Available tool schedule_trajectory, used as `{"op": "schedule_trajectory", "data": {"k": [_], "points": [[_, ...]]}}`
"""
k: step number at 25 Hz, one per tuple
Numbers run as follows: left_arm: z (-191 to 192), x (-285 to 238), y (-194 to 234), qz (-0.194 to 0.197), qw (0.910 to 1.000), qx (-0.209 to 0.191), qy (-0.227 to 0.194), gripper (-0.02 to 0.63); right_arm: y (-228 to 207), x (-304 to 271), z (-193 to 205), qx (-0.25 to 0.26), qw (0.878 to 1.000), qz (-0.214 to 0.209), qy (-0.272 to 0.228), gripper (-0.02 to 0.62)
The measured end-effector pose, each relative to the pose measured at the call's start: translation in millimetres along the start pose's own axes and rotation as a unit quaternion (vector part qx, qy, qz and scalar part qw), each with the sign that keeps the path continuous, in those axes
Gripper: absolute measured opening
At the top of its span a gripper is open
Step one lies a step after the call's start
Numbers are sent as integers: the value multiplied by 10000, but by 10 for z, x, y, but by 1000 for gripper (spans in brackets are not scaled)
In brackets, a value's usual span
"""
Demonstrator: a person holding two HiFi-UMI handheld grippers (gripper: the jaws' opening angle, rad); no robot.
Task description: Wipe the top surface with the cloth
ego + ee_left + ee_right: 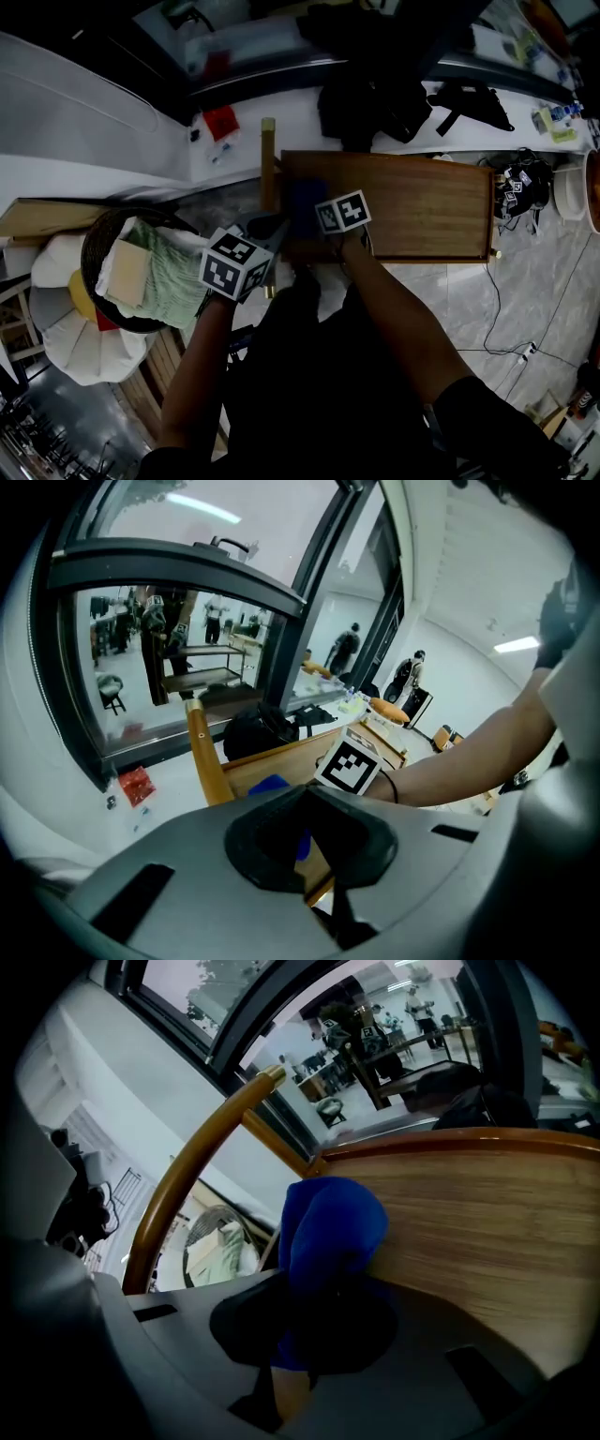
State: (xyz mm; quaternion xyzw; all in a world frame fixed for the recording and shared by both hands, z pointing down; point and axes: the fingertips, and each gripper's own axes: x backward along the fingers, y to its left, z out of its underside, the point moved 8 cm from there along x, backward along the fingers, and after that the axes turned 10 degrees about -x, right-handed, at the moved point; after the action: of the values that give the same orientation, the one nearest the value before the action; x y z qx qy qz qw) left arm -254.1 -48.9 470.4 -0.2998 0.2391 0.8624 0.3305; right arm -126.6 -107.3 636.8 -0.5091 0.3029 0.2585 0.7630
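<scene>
Jaws of the right gripper (314,1312) are clamped on a blue cloth (330,1227); the left gripper (309,844) is closed, empty. Cloth should be pressed flat across the desk (469,1213).

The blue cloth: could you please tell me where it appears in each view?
Head view: blue cloth at left end of wooden top.
Left gripper view: small blue patch, centre.
Right gripper view: centre, clamped between the jaws.
Shared landmark: the wooden top.
</scene>
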Motion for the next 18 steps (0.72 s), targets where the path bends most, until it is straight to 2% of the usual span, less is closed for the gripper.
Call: {"op": "schedule_trajectory", "data": {"k": [9,13,18], "points": [[-329,-439,-407,-177,9996,214,57,6,-816,768,145,-213,9993,283,-98,61],[-514,-751,-702,-76,9998,172,7,6,-1182,1130,212,-296,9985,405,-203,61],[-741,-1094,-1041,53,10000,65,1,6,-1627,1571,269,-119,9973,658,-297,61]]}}
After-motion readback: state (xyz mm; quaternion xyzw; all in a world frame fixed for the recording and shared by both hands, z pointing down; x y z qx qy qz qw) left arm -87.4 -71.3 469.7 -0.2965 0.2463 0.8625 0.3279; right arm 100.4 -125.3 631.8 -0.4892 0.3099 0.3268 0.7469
